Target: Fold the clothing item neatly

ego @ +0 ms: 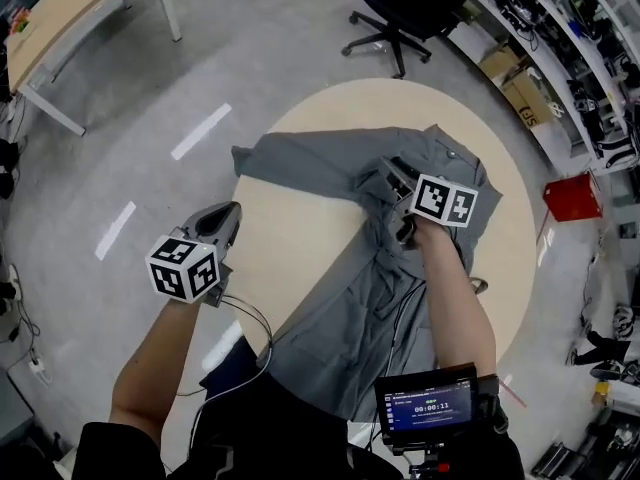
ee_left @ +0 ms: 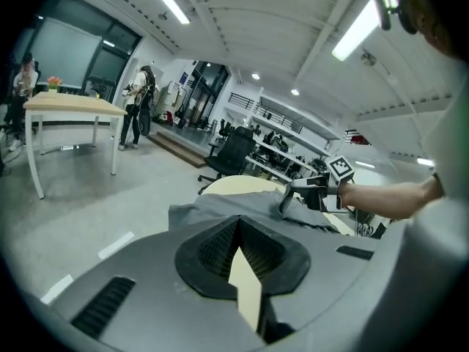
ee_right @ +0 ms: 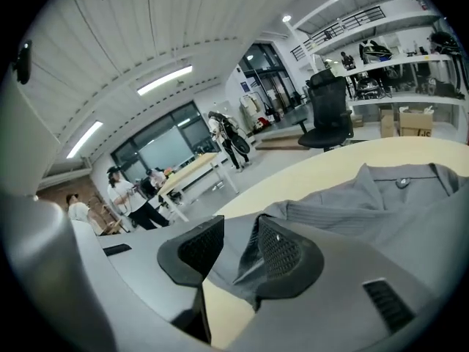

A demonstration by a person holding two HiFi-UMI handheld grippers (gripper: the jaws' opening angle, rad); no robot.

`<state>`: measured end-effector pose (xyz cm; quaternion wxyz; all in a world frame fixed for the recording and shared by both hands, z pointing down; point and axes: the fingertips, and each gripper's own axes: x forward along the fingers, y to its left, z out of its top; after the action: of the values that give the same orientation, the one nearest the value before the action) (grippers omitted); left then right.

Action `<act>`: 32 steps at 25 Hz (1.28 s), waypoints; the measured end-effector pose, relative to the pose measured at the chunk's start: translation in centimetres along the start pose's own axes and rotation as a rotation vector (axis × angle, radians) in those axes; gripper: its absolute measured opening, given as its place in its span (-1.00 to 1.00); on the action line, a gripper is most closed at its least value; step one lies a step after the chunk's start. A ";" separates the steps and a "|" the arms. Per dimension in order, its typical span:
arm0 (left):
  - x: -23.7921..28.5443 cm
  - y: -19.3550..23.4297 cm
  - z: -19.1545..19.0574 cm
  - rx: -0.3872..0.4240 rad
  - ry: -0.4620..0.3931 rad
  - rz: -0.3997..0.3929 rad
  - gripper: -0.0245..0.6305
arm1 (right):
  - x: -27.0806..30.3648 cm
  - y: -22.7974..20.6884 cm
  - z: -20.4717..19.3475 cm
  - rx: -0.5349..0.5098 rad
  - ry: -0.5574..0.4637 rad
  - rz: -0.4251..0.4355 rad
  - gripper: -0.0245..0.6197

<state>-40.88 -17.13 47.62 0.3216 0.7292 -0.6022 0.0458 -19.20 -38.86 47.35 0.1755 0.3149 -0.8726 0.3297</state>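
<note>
The shirt (ego: pixel 350 298) lies spread across the round table (ego: pixel 290 238), running from the upper centre of the head view down to the lower centre. One sleeve reaches toward the upper left.

**Handling.** The grey cloth appears light, soft and limp. It will probably sag and crease wherever it is unsupported, and thin layers may slip from a shallow pinch. Take hold at a seam, hem or shoulder edge, not mid-panel. Keep the collar (ee_right: pixel 399 183) and its button clear of the pads.

**Grippers.** The right gripper (ee_right: pixel 240 254) is clamped on a raised fold of the shirt at centre right of the head view. The left gripper (ego: pixel 228 215) has its jaws together and holds nothing. It sits at the table's left edge.

**Markings.** No brand or label is visible on the shirt. The small screen (ego: pixel 427 405) at lower right shows 00:00:11; its other text is too small to read.
</note>
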 end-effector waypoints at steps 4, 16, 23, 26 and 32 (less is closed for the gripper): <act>2.5 1.5 1.3 0.041 -0.005 -0.026 -0.95 | 2.1 -0.3 0.4 0.070 0.018 -0.003 -0.49; 8.7 10.4 3.0 0.165 0.009 -0.067 -0.95 | 7.2 -0.7 -1.1 0.618 0.142 0.068 -0.45; 9.7 10.6 2.1 0.151 0.060 -0.109 -0.95 | 5.6 -0.6 -2.5 0.375 0.306 -0.118 -0.45; 9.5 10.5 2.8 0.165 0.053 -0.122 -0.95 | 5.1 -0.9 -3.3 0.179 0.437 -0.176 -0.45; 9.4 10.3 2.2 0.151 0.047 -0.109 -0.95 | 4.4 1.5 -1.3 0.139 0.295 -0.036 -0.45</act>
<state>-48.44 -26.92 54.41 0.2819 0.7817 -0.5488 0.0906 -23.27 -39.00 49.85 0.2855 0.2901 -0.8067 0.4286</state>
